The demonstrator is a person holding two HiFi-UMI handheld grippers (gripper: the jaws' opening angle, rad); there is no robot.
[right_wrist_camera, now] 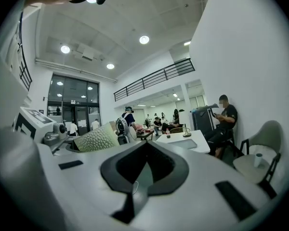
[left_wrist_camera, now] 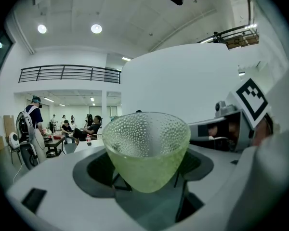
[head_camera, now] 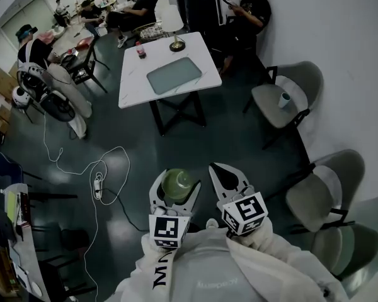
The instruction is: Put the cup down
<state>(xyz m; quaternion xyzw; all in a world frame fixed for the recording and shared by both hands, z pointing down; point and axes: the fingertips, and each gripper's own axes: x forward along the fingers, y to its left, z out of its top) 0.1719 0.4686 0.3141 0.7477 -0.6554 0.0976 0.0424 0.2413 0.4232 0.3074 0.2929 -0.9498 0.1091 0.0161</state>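
A pale green, dimpled glass cup (head_camera: 177,184) sits upright between the jaws of my left gripper (head_camera: 177,187), which is shut on it and held close to my body, high above the dark floor. In the left gripper view the cup (left_wrist_camera: 147,148) fills the centre, its wall pinched by the left gripper (left_wrist_camera: 145,174). My right gripper (head_camera: 222,171) hangs just right of the cup, jaws together with nothing in them. The right gripper view shows the right gripper (right_wrist_camera: 143,150) empty, with the cup (right_wrist_camera: 99,138) off to its left.
A white table (head_camera: 133,80) stands ahead, carrying a grey tray (head_camera: 174,75), a bottle (head_camera: 140,50) and a small lamp (head_camera: 176,43). Grey chairs (head_camera: 302,80) line the right wall; one seat holds a small cup (head_camera: 284,99). A white cable (head_camera: 97,168) lies on the floor. People sit beyond.
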